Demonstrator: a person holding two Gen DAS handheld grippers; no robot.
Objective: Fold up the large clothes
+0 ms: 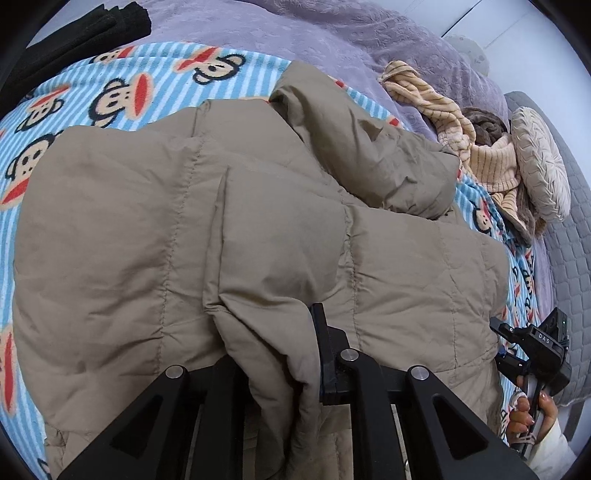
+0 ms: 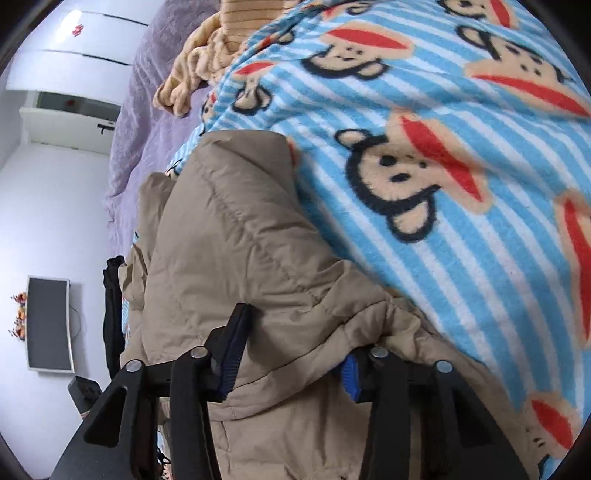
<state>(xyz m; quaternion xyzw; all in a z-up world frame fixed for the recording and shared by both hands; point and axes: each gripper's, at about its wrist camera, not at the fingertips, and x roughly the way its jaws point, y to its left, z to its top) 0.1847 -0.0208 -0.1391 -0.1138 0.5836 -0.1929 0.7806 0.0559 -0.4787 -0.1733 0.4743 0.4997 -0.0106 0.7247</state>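
- Beige quilted puffer jacket (image 1: 229, 229) lies spread over a fleece blanket (image 1: 110, 92) with blue and white stripes and a cartoon monkey print, which covers the bed.
- Left claw (image 1: 280, 354) is pinched nearly shut on a raised fold of the jacket's fabric; one black finger (image 1: 325, 350) shows against the cloth, while the other is buried under the fold.
- In the right wrist view, the right claw (image 2: 291, 354) straddles a bunched edge of the jacket (image 2: 240, 258), with its fingers at a middling gap and cloth filling the space between them.
- Blue ribbed pads (image 2: 351, 376) show on the inner faces of the right claw's fingers, and both touch the fabric; how firmly they press cannot be told.
- From the left wrist view, the right claw's body sits at the frame's right edge, just beside the jacket's border, with a person's hand (image 1: 532, 410) gripping its handle and a pale sleeve behind it.
- Beyond the jacket, a striped tan garment (image 1: 443, 110) lies crumpled on a lilac bedspread (image 1: 314, 33), near a round pleated cushion (image 1: 543, 162).
- Dark folded cloth (image 1: 92, 22) rests at the far upper left corner of the bed, well apart from the jacket.
- Past the bed, the right wrist view shows a white wall with a dark flat screen (image 2: 48, 325) mounted on it.
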